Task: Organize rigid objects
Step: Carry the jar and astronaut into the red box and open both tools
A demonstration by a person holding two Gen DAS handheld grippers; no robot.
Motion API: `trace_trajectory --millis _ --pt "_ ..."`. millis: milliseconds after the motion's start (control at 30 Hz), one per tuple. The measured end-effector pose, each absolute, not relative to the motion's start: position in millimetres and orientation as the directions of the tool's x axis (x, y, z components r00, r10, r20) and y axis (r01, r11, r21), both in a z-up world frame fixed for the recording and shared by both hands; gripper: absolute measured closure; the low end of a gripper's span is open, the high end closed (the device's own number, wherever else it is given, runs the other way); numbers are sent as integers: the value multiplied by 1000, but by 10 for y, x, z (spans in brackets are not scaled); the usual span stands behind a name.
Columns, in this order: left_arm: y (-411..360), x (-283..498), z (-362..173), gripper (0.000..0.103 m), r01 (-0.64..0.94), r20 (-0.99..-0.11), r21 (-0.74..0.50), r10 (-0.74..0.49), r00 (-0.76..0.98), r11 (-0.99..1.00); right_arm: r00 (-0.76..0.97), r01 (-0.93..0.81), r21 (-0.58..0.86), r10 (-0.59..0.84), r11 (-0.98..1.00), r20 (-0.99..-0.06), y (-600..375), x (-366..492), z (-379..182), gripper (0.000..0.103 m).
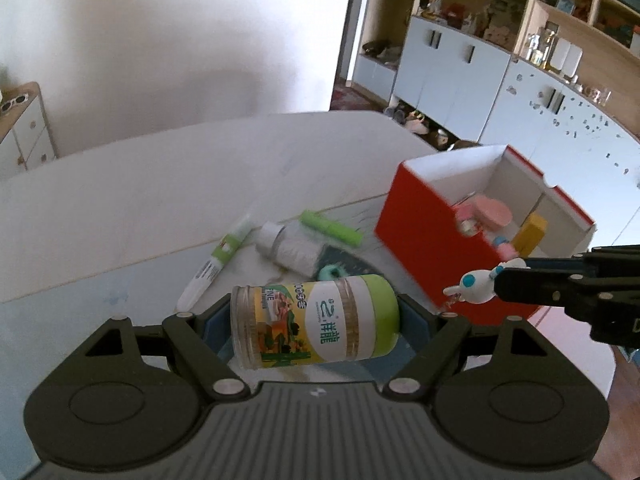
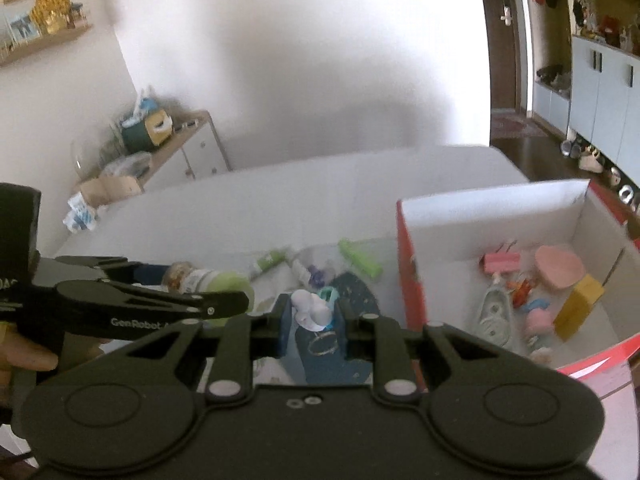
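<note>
My left gripper (image 1: pixel 316 322) is shut on a clear jar (image 1: pixel 316 320) with a green lid and a yellow-green label, held sideways above the table; the same jar (image 2: pixel 204 280) shows at left in the right wrist view. My right gripper (image 2: pixel 314 314) is shut on a small white rabbit figure (image 2: pixel 310 308) with a thin ring hanging under it. In the left wrist view that figure (image 1: pixel 474 286) hangs in front of the red box (image 1: pixel 424 248). The box's white inside (image 2: pixel 480 216) holds several small toys.
On the white table (image 1: pixel 140 200) lie a white-and-green tube (image 1: pixel 216 256), a small clear bottle (image 1: pixel 288 246), a green stick (image 1: pixel 332 228) and a teal ring (image 1: pixel 332 272) on a dark mat (image 2: pixel 360 288). A person's fingers (image 2: pixel 24 354) hold the left tool. Cabinets stand at right.
</note>
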State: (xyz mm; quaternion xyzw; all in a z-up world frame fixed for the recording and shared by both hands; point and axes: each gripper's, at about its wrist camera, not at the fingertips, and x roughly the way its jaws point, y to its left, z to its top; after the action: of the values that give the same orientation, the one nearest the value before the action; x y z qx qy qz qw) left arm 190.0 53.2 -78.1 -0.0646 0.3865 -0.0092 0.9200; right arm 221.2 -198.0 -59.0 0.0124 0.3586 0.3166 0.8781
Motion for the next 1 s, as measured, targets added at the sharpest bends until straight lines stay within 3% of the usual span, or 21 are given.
trace_trajectory --millis 367,1000 --pt "-30 2151 -419 19 31 -661 -125 -107 743 992 623 -521 214 540 826 -566 -2547 2434 -320 81" --pt "-1245 2998 -559 19 97 -697 -48 -103 709 994 649 -427 139 409 894 -641 -3619 3000 -659 81"
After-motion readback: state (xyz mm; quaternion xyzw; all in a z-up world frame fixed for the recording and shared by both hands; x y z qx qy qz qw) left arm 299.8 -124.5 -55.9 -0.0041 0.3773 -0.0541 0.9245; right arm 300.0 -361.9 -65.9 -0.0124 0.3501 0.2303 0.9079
